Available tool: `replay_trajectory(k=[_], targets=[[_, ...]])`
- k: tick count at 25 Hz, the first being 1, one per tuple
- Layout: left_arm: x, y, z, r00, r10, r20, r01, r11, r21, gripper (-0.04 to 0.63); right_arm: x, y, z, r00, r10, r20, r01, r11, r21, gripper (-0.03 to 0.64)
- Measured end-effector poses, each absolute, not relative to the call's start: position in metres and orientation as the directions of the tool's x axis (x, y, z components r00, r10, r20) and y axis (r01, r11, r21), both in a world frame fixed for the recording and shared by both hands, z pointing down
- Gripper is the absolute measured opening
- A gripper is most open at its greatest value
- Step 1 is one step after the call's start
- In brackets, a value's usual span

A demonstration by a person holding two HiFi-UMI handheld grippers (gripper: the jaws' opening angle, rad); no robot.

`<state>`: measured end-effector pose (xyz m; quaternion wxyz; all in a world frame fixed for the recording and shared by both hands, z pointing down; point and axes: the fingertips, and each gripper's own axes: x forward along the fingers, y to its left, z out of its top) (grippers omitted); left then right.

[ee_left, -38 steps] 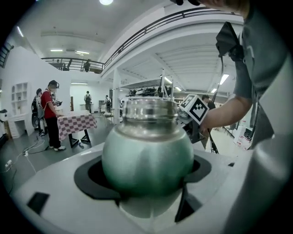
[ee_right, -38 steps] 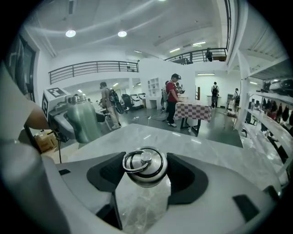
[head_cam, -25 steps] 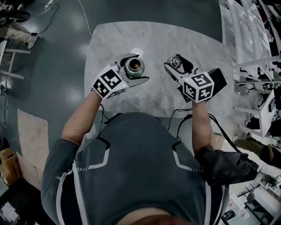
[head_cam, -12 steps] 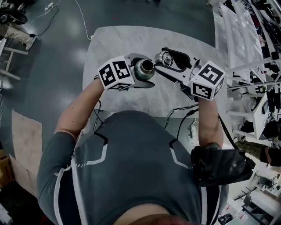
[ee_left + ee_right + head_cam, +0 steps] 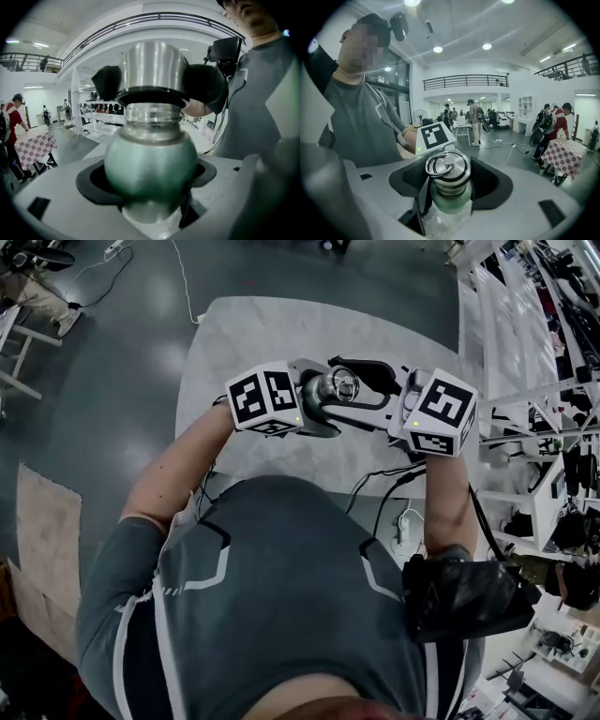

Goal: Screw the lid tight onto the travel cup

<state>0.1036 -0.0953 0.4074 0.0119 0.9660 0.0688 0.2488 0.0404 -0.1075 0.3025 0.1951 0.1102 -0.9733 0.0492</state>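
Observation:
The travel cup [image 5: 315,414], green with a steel neck, is held in the air over the marble table [image 5: 244,334] with my left gripper [image 5: 312,405] shut on its round body. The steel lid [image 5: 341,385] with a ring on top sits on the cup's mouth, and my right gripper [image 5: 345,388] is shut on it. In the left gripper view the lid [image 5: 152,70] rests over the threaded neck [image 5: 152,115] between the right gripper's black pads [image 5: 204,86]. In the right gripper view the lid [image 5: 447,171] tops the green cup [image 5: 450,200]. How far the threads are engaged is hidden.
White racks [image 5: 525,352] stand to the right of the table. Cables [image 5: 380,479] hang off the table's near edge. The person's torso [image 5: 281,596] is close below both grippers. Other people [image 5: 555,124] and a checked table [image 5: 567,157] are far off in the hall.
Both grippers rose off the table and came together. The right gripper carried the lid leftward onto the cup's mouth, which was uncovered a second ago.

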Motion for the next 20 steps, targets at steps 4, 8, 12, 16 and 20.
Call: replay_trajectory(k=[4,8,12,16,20], targets=[[0.100,-0.099,0.405,0.868,0.123,0.481,0.107,-0.992,0.059,0.403,0.040,-0.107,0.305,-0.895,-0.162,0.417,-0.201,0.978,-0.052,0.295],[0.098,-0.099,0.399,0.853,0.060,0.519,0.060,-0.998,0.016,0.403,0.036,-0.103,0.304,-0.896,-0.126,0.425,-0.167,0.984,-0.061,0.295],[0.098,-0.103,0.397,0.863,0.029,0.505,0.006,-0.999,0.046,0.403,0.038,-0.107,0.304,-0.901,-0.144,0.409,-0.195,0.977,-0.086,0.295],[0.095,-0.111,0.404,0.846,-0.038,0.531,-0.063,-0.998,0.029,0.402,0.042,-0.115,0.312,-0.897,-0.202,0.393,-0.270,0.955,-0.123,0.295],[0.087,-0.132,0.414,0.800,-0.176,0.574,-0.182,-0.982,-0.048,0.402,0.044,-0.132,0.319,-0.866,-0.327,0.379,-0.420,0.887,-0.193,0.295]])
